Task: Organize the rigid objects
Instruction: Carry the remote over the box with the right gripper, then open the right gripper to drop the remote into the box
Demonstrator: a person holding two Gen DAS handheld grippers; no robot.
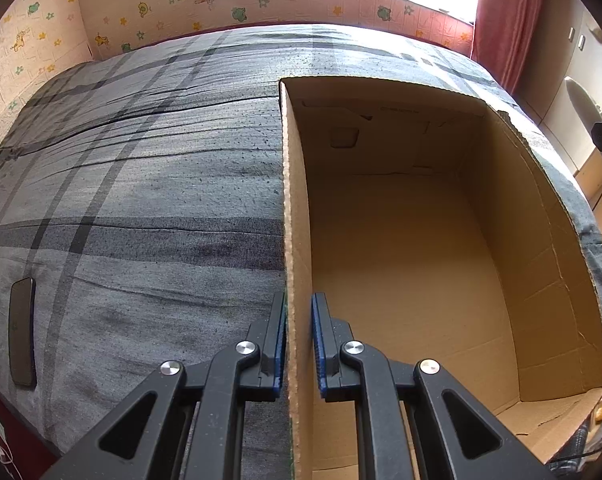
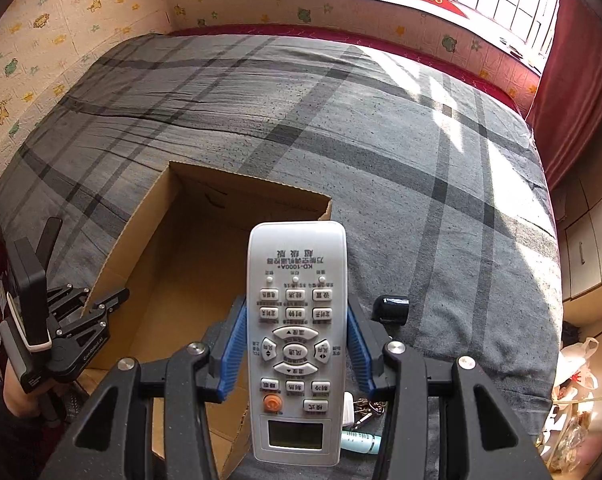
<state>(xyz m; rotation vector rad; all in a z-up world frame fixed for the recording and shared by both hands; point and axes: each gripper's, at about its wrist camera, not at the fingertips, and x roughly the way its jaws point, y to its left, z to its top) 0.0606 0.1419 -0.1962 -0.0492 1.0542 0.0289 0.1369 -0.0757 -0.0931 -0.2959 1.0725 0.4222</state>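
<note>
Remote (image 2: 297,340) above box rim (image 2: 237,184)

Between the left gripper (image 1: 298,340) fingers stands the cardboard box (image 1: 541,264) wall, blocking sideways travel. Right of those fingers the box interior lies bare and open from above. Left of them the grey plaid bedspread (image 1: 141,184) runs free, apart from a dark phone (image 1: 22,330) far left. Just right of the right gripper (image 2: 297,354) fingers, a small black object (image 2: 391,309), keys (image 2: 367,408) and a pale tube (image 2: 361,440) crowd the bed.

White remote (image 2: 297,340) (upside-down) over box (image 2: 149,248)
</note>
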